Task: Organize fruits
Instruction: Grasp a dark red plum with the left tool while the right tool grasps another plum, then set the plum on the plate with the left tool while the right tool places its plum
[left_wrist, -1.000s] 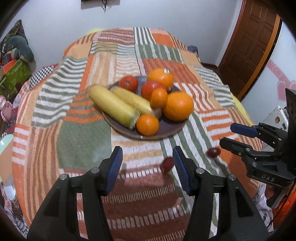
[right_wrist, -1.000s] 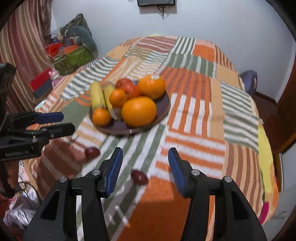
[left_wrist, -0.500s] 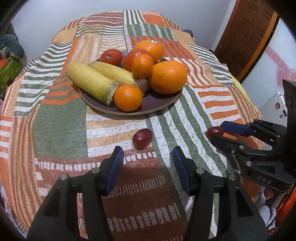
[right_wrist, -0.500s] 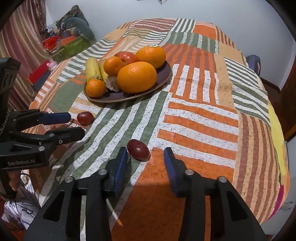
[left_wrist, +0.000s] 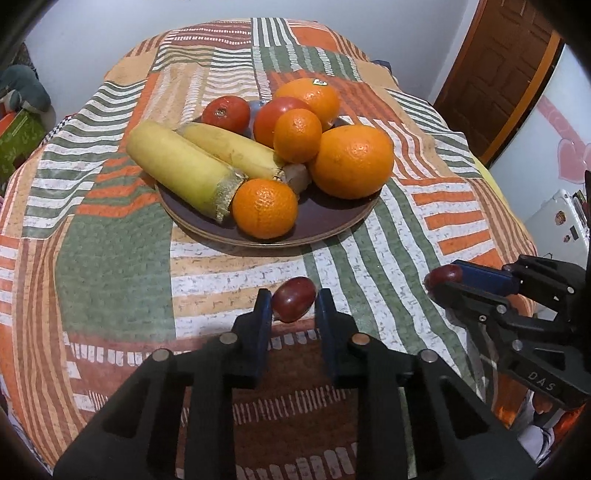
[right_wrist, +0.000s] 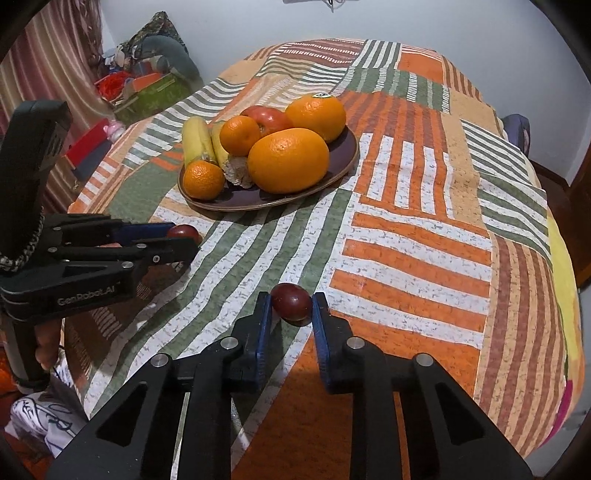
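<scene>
Two small dark red fruits lie on the patchwork cloth (right_wrist: 406, 236) near the plate (left_wrist: 325, 225): left gripper (left_wrist: 291, 308) closes on the left plum (left_wrist: 293, 299), right gripper (right_wrist: 291, 306) on the right plum (right_wrist: 291, 301). Both look pinched; squeeze gently and lift straight up before carrying them plateward.

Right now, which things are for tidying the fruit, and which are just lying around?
For the job: two red fruits, left hand-held gripper, right hand-held gripper, fruit plate.
Lying about: green box, wooden door.
</scene>
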